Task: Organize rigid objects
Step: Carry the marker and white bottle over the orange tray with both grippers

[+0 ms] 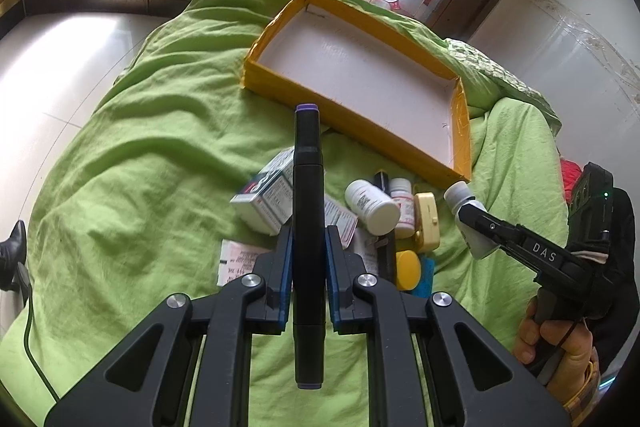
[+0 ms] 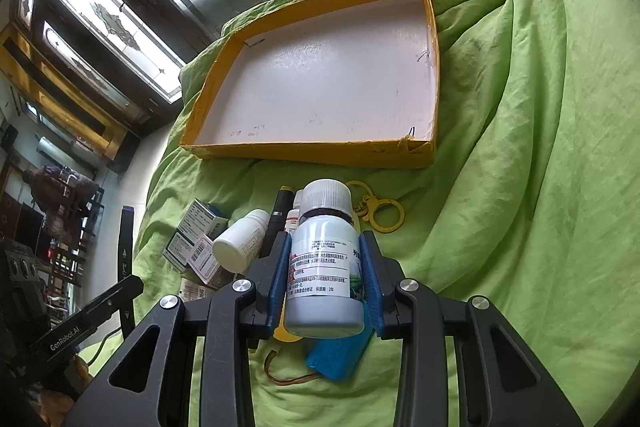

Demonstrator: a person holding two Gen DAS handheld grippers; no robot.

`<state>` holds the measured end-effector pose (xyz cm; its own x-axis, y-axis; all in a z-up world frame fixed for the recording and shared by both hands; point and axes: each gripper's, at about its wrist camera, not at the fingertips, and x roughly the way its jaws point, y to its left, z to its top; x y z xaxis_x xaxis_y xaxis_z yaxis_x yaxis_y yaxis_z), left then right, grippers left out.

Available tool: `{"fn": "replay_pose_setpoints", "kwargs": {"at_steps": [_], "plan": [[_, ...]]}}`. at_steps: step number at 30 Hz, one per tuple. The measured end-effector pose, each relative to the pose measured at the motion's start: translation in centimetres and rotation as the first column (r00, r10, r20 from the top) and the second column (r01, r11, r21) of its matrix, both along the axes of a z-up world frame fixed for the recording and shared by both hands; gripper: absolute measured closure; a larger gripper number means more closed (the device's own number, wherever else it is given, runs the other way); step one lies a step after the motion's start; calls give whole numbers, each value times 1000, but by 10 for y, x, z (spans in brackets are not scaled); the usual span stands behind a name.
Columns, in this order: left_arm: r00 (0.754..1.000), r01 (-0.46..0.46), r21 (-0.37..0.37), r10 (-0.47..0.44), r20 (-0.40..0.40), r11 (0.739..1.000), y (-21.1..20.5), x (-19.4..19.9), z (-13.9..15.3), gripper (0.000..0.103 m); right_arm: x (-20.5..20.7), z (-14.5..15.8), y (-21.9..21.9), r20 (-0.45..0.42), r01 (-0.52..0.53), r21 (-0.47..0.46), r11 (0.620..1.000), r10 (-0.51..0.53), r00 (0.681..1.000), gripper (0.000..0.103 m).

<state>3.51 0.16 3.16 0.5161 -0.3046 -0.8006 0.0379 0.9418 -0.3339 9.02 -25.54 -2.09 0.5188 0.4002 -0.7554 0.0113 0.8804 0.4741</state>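
Note:
My left gripper (image 1: 308, 231) is shut on a black marker with purple ends (image 1: 307, 187), held lengthwise above the pile. My right gripper (image 2: 326, 243) is shut on a white medicine bottle (image 2: 326, 267) with a ribbed cap, lifted off the green sheet; it shows at the right in the left wrist view, right gripper (image 1: 476, 217), bottle (image 1: 466, 201). The yellow tray (image 1: 460, 119) with a white floor lies beyond both, nothing in it; it fills the middle of the right wrist view, tray (image 2: 304, 151). The left gripper (image 2: 120, 287) and marker (image 2: 126, 227) appear at the left there.
A pile on the sheet holds white bottles (image 1: 372, 207), medicine boxes (image 1: 268, 199), a yellow case (image 1: 426, 223), a yellow lid (image 1: 408, 269), a blue block (image 2: 338, 355) and a gold keyring (image 2: 380, 211). The bed drops to white floor (image 1: 60, 67) on the left. A hand (image 1: 560, 347) holds the right gripper.

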Motion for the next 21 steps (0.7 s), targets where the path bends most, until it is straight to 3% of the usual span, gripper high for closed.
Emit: {"fn": "replay_pose_setpoints", "kwargs": {"at_steps": [10,21], "plan": [[998,56,12,-56,36,998,-18,38,15,91,9,25,-10,53,39,26,999,-40,998,72],[993,104,52,-106,49,993,-45,119,18,91,63,30,-9,67,82,45,996,-85,994,72]]}}
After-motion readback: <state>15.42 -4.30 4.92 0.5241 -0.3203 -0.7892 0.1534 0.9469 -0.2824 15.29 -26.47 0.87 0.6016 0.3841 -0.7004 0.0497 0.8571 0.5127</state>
